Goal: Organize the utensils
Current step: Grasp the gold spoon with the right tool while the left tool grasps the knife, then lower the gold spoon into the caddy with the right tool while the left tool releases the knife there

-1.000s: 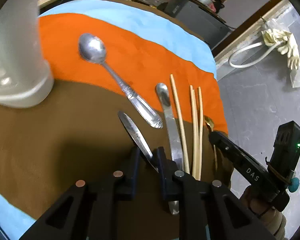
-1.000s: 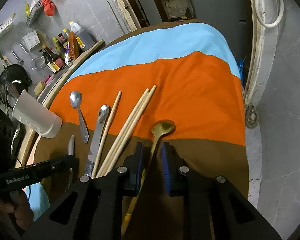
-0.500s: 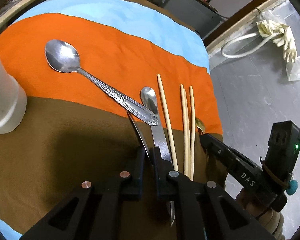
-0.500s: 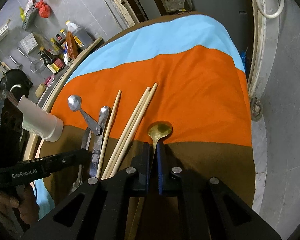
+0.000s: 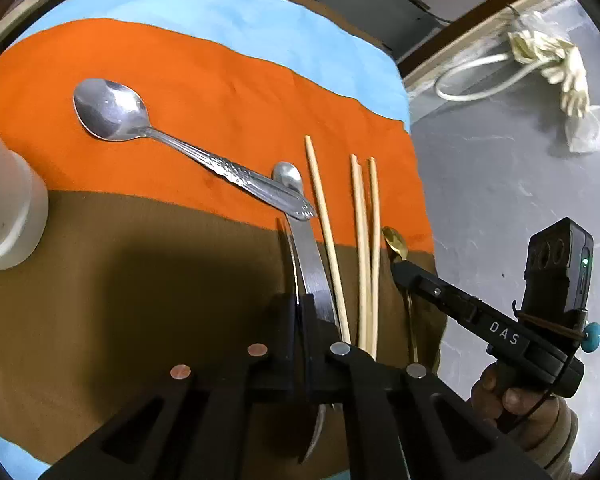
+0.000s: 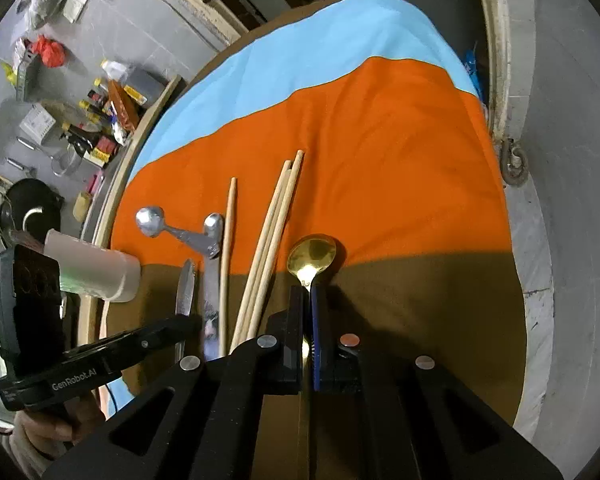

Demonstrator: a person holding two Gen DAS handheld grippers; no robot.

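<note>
My left gripper is shut on a small silver knife, whose blade stands on edge between the pads. Beside it lies a larger knife, and the handle of a silver spoon rests across its tip. Three wooden chopsticks lie to the right. My right gripper is shut on the handle of a gold spoon, whose bowl sits on the orange stripe. The left gripper also shows in the right wrist view, on the small knife.
A white cup lies on its side at the left of the striped cloth. The table's right edge drops to a grey floor with a hose and rubber gloves. Bottles and clutter stand beyond the far left edge.
Both grippers have shut, the left on the small knife, the right on the gold spoon's handle. The small knife has tipped onto its edge, and the silver spoon's handle has swung onto the larger knife.
</note>
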